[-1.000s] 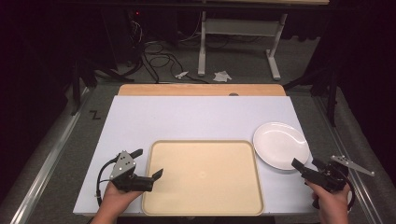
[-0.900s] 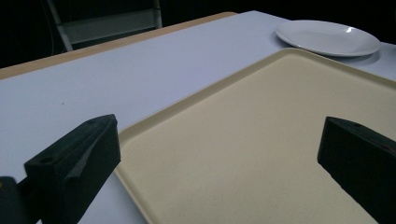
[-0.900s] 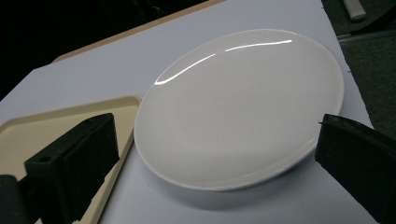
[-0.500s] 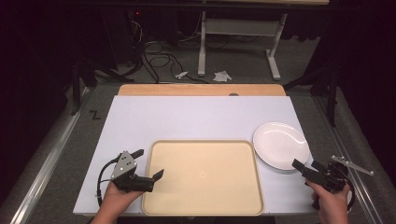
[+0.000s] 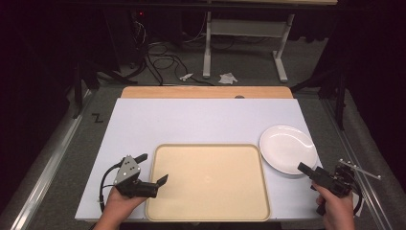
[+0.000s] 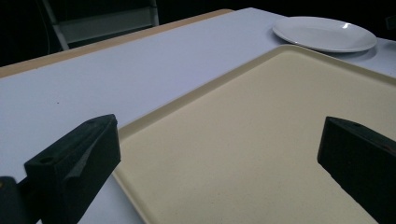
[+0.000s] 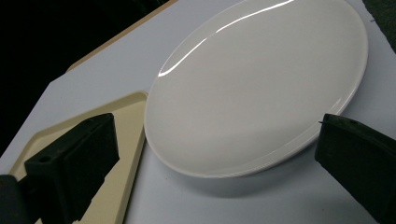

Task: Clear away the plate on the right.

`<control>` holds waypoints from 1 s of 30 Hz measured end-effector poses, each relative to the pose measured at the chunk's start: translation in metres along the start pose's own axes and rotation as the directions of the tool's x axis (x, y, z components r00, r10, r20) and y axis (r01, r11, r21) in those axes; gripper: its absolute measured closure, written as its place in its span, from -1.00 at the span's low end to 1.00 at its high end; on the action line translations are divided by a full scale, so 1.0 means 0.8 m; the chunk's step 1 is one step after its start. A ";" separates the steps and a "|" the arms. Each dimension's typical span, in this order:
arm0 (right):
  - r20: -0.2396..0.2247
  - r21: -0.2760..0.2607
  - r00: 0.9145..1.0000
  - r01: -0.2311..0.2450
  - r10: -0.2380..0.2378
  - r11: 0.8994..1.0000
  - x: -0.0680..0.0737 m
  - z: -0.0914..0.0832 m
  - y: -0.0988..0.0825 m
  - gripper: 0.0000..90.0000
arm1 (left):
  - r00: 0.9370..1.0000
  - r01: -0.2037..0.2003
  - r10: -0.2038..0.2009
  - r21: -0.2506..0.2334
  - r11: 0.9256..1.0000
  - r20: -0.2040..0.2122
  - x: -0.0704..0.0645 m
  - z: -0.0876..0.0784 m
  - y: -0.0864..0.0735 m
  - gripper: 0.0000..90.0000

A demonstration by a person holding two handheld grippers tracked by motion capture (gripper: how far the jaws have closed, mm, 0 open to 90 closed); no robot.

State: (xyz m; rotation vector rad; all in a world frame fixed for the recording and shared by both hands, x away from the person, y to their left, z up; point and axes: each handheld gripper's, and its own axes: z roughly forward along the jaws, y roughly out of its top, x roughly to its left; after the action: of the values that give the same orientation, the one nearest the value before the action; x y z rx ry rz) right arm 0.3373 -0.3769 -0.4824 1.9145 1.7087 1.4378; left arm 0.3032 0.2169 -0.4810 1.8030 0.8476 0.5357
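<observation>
On the white tabletop (image 5: 191, 120), the tan tray (image 5: 208, 179) sits front and center, white plate (image 5: 287, 148) just right of it. Left tool (image 5: 152, 173) spread wide over the tray's left edge, right tool (image 7: 215, 158) released near the plate, both holding nothing.

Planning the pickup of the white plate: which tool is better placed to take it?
Right. The right tool hangs open just short of the plate, whose near rim lies between its jaws in the right gripper view. The left tool, also open, sits across the tray.

one beige tray (image 5: 208, 179), one white plate (image 5: 287, 148) (both empty), two grippers
</observation>
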 end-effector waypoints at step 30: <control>-0.015 0.046 0.937 -0.348 0.349 0.936 -0.034 0.019 -0.003 -0.58 | 1.000 0.001 -0.001 0.019 1.000 -0.015 -0.001 -0.010 -0.009 -0.99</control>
State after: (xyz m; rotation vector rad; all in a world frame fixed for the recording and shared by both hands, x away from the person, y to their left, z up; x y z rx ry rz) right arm 0.3512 -0.3925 -0.5056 2.3254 1.4702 1.5516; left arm 0.2954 0.2227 -0.4845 1.8176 0.8667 0.5426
